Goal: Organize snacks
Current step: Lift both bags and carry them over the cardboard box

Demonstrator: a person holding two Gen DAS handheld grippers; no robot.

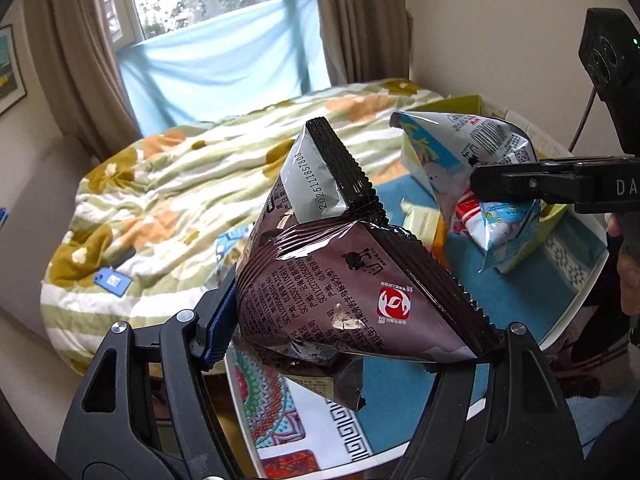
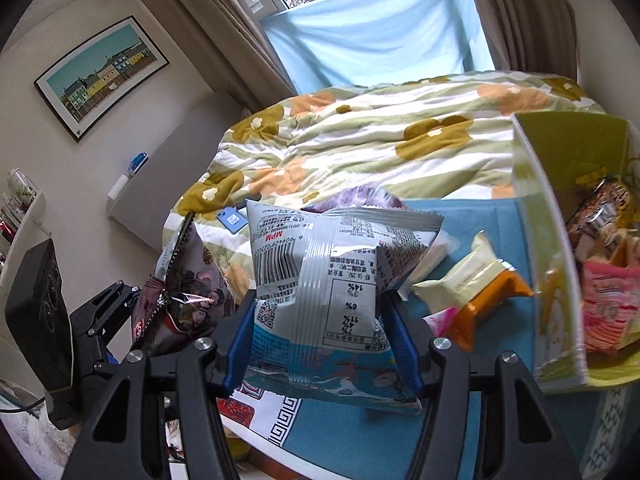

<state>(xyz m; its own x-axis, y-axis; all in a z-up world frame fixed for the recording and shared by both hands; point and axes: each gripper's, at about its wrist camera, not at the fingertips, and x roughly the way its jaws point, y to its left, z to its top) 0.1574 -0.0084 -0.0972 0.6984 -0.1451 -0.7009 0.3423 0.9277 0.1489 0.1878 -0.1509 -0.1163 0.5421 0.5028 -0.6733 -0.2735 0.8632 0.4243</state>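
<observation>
Black jaws of the left gripper [image 1: 352, 336] are filling the bottom of the left wrist view, and they are pinching a brown bag [image 1: 344, 280] between them. This bag is lying tilted above the table [image 1: 400, 432], its crimped seam pointing up. A silver flap is showing the code "20251118S7803", and a red-and-white logo is sitting lower on the back among small print too fine to read. To the right, the right gripper [image 1: 516, 180] is reaching in sideways, its body showing the letters "DA", and it is holding a silver bag [image 1: 472, 160] with a barcode and blue cartoon print. Behind both, a flowered quilt [image 1: 180, 184] is covering a bed.

Blue pads of the right gripper [image 2: 320, 332] are squeezing the silver bag [image 2: 328, 292] at both sides in the right wrist view, the jaws standing narrow. The bag is hanging back-side out above the table [image 2: 360, 440]; "MPM" is reading upside down in red beside the barcode, and a nutrition grid is showing "3%", "6%", "14%", "11%". At left, the left gripper [image 2: 120, 312] is carrying the brown bag [image 2: 184, 284]. At right, a yellow box [image 2: 560, 240] is holding snacks, and a cream packet [image 2: 464, 276] is lying just beside an orange packet [image 2: 492, 304] on the table.
</observation>
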